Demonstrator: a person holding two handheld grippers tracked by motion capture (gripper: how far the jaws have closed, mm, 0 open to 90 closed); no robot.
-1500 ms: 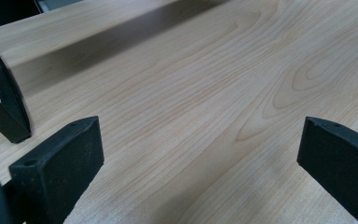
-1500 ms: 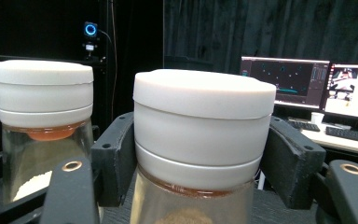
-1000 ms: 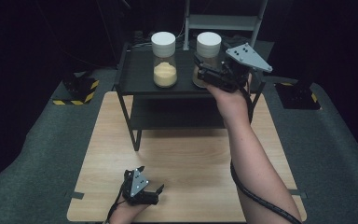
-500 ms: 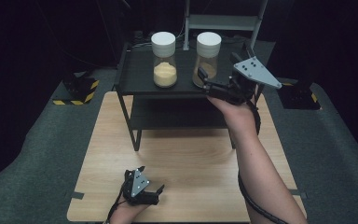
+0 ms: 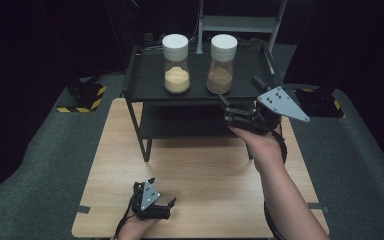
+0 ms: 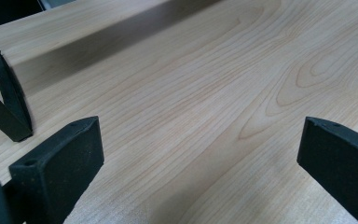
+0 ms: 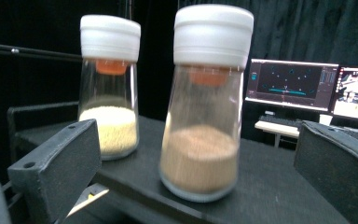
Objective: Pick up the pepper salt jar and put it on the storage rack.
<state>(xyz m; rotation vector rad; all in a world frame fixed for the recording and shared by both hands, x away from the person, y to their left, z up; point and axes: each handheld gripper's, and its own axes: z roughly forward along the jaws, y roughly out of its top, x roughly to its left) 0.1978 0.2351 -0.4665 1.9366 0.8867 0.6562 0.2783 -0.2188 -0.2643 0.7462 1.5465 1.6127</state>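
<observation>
Two glass jars with white lids stand on the top of a black shelf [image 5: 145, 82]. One holds pale yellow grains [image 5: 176, 64] [image 7: 109, 88]; the other holds brown powder [image 5: 221, 62] [image 7: 205, 102]. My right gripper [image 5: 238, 90] [image 7: 199, 142] hovers just in front of the brown jar, drawn back from it. Its jaws have just been opening and stand open, and nothing is pressed between them. Low at the table's near edge, my left gripper [image 5: 162, 191] [image 6: 200, 154] rests open over bare wood.
The shelf stands on a wooden table [image 5: 200, 170] and has a lower level under the top. A black shelf leg [image 6: 7, 105] stands left of the left jaws. Computer monitors [image 7: 291, 84] glow behind the jars. Grey floor mat [image 5: 40, 150] surrounds the table.
My right gripper let go of the brown jar, opened and pulled back toward the person and down. The jar stays upright on the shelf. The left gripper has not moved.
</observation>
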